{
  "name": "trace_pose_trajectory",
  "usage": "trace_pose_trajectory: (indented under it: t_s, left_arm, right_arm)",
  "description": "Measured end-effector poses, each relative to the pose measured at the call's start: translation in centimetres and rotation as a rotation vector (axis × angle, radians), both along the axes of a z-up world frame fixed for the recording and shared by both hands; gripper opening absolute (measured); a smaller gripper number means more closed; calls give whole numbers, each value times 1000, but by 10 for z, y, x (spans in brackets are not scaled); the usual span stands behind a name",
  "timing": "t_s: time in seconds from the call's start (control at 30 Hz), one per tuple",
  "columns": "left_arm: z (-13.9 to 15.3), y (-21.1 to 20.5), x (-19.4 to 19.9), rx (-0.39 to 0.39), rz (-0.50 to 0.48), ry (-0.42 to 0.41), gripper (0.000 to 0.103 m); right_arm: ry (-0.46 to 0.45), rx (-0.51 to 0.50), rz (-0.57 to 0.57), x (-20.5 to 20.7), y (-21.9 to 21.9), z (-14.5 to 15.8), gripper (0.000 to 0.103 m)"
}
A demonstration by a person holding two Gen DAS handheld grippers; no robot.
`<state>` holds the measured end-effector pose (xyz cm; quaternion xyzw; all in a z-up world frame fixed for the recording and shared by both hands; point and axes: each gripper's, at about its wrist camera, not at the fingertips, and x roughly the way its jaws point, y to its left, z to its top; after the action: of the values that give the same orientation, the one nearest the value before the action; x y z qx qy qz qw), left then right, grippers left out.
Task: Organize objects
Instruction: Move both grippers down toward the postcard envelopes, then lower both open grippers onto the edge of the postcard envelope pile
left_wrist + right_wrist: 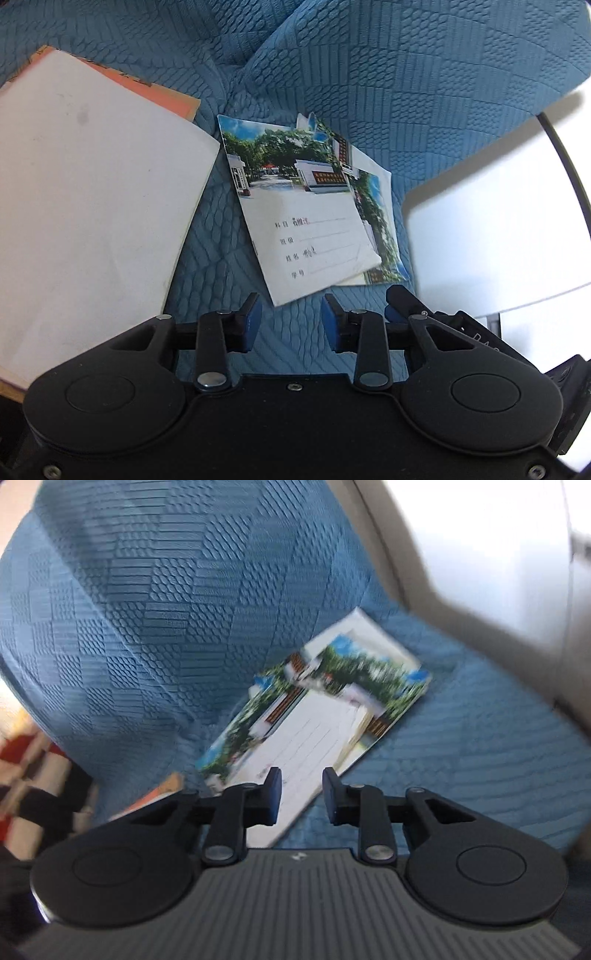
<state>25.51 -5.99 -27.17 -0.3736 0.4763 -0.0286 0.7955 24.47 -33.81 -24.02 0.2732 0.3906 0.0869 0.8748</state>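
Your left gripper (291, 321) hangs with its blue-padded fingers (252, 320) parted and nothing between them, just short of the near corner of the top photo-cover notebook (310, 214), which lies at 12 o'clock from the tips. Your right gripper (301, 794) is also parted and empty, poised over the near end of the same notebooks (314, 716); that view is smeared by motion, so whether a fingertip touches paper cannot be told.

Judging from how things lie, the tidying has barely begun. The two thin notebooks sit askew on each other, the lower notebook (380, 229) poking out at 3 o'clock, uncollected on the blue quilted cover (388, 74). At 9 o'clock in the left view, well apart from them, a large white-backed book (96, 206) rests on an orange book (177, 101), not squared either. Gathering all into one pile looks like what remains.

The top notebook is a slim school exercise book: a photograph of a tree-lined gate across its upper half, four ruled label lines below with some handwriting. Its corners look soft and slightly curled.
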Motion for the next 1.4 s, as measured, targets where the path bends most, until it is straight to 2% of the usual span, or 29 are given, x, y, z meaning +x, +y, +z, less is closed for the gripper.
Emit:
trace_pose_trajectory:
  t_s: [0.2, 0.47, 0.63, 0.77, 0.87, 1.0, 1.07, 1.23, 1.4]
  left_arm:
    - [-13, -6, 19, -20, 22, 44, 33]
    - [-24, -13, 30, -4, 36, 89, 35]
    - [-31, -9, 33, -27, 57, 119, 36]
    - [-32, -10, 34, -50, 63, 110, 40]
    - [-36, -10, 37, -95, 72, 113, 41]
    - [-36, -11, 41, -110, 82, 111, 43]
    - [-37, -11, 43, -139, 87, 104, 43]
    - [-40, -6, 42, -271, 138, 78, 42]
    - [-35, -2, 40, -311, 174, 46, 38]
  right_arm:
    - [63, 103, -19, 18, -12, -16, 28]
    - [128, 165, -16, 32, -15, -33, 28]
    - [149, 188, -24, 45, -17, -39, 28]
    - [186, 235, -28, 53, -16, -48, 28]
    - [217, 251, -31, 56, -14, -56, 27]
    - [230, 307, -49, 58, -17, -64, 24]
    - [244, 358, -68, 58, -21, -70, 24]
    - [265, 457, -83, 58, -26, -77, 28]
    - [283, 576, -77, 56, -24, -84, 29]
